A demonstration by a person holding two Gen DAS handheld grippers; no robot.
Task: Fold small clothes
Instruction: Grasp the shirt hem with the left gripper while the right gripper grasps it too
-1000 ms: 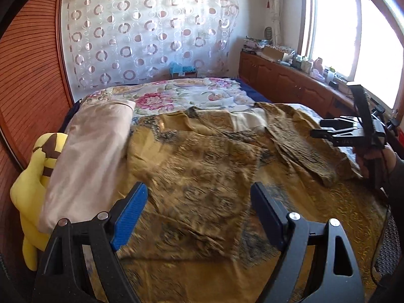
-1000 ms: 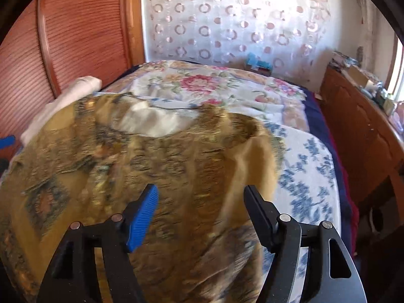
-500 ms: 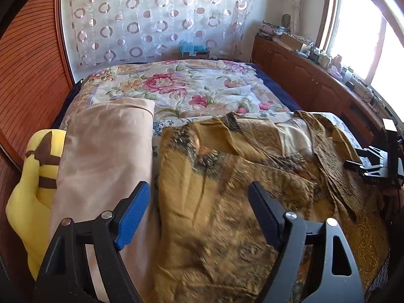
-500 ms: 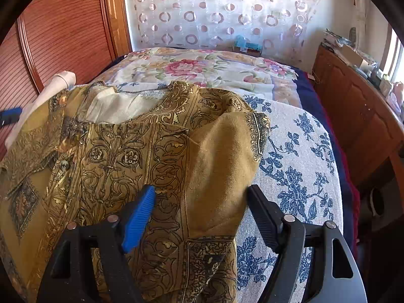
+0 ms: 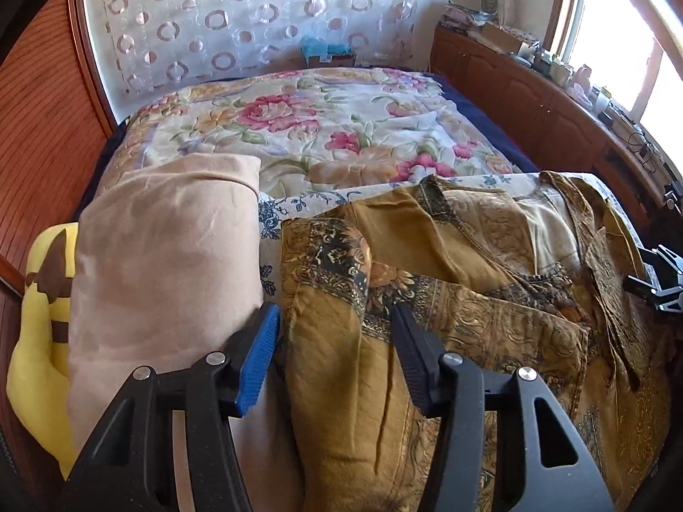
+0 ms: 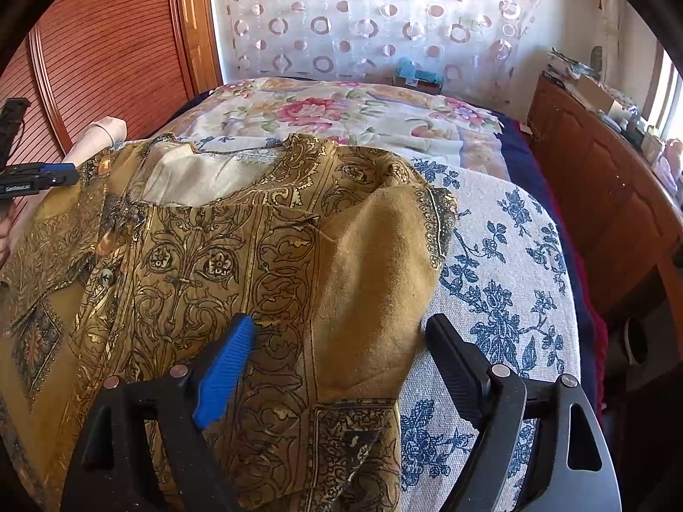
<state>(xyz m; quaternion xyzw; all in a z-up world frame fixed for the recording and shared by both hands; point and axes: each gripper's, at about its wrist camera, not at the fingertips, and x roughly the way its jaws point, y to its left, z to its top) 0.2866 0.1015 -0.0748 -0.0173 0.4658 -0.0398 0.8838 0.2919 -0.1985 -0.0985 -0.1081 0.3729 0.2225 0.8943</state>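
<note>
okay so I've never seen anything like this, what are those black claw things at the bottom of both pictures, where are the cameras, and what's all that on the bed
Those claws are hand-held grippers, one in each of a person's hands; there is no robot arm. Each carries a wide-angle camera looking forward along its two fingers, so you get one picture per hand. The left gripper and the right gripper are both open and hold nothing. Each hovers over one side edge of a mustard patterned shirt that lies on a blue-flowered white cloth. Beside the shirt, on the left gripper's side, lies a folded beige garment, with a yellow plush toy beyond it. Farther back lies a floral bedspread.
</note>
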